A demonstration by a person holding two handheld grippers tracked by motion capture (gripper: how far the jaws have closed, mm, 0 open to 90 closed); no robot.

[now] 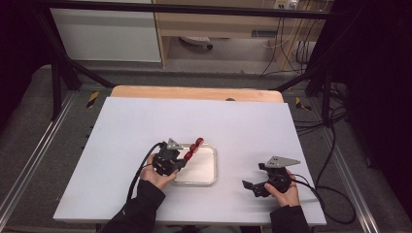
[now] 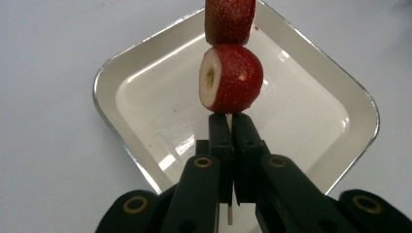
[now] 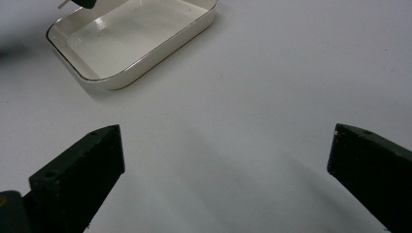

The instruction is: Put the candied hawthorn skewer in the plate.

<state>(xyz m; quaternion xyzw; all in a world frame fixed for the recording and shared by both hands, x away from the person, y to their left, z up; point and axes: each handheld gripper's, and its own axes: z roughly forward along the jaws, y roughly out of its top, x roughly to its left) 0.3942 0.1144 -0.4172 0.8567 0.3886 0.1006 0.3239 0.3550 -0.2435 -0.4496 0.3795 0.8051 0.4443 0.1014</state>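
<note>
Skewer [image 2: 228, 124] of glossy red fruit pinched by left gripper [image 2: 232, 127], over rounded white tray [image 2: 116, 73], right gripper [image 3: 226, 170] wide open.

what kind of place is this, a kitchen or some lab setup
Likely a lab recording rig, not a kitchen: a black metal frame surrounds the white table, loose cables hang behind, and the person holds tracked grippers.

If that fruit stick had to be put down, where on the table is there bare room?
The white tray is bare inside. Bare sheet lies between the tray and the right hand-held gripper, across the far half toward the wooden edge, and left of the left hand-held gripper. Crowded: the tray's near-left corner, where that gripper holds the fruit skewer.
</note>
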